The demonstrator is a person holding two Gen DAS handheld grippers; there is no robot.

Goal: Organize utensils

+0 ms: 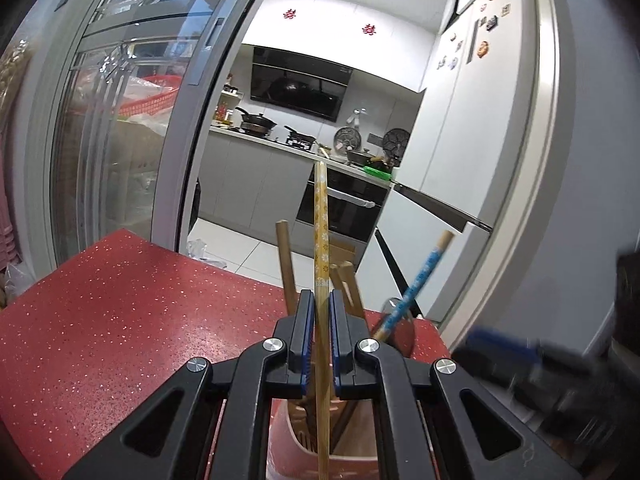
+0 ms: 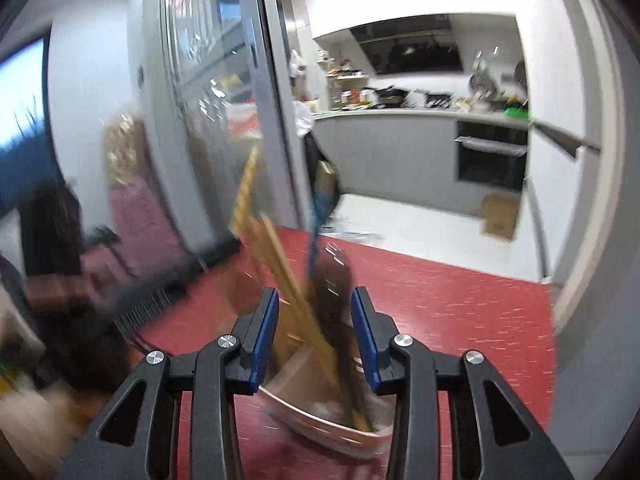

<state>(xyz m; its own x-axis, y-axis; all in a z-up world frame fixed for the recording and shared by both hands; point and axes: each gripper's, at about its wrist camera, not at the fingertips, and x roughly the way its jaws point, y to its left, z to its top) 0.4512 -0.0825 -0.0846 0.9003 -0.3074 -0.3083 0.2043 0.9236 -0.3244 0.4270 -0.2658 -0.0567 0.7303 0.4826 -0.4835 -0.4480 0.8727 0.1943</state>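
In the left wrist view my left gripper (image 1: 321,300) is shut on a long yellow flower-patterned utensil handle (image 1: 321,224) that stands upright in a pink utensil holder (image 1: 320,466) just below the jaws. Wooden handles (image 1: 285,260) and a blue-patterned handle (image 1: 420,280) with a metal spoon also stand in the holder. My right gripper shows blurred at the right edge (image 1: 520,356). In the blurred right wrist view my right gripper (image 2: 316,300) is open and empty, jaws either side of the holder (image 2: 320,420) and its utensils (image 2: 280,264).
The holder stands on a red speckled countertop (image 1: 120,320). A glass sliding door (image 1: 132,120) is at the left, a white wall corner (image 1: 532,200) at the right, and a kitchen with stove and oven lies beyond.
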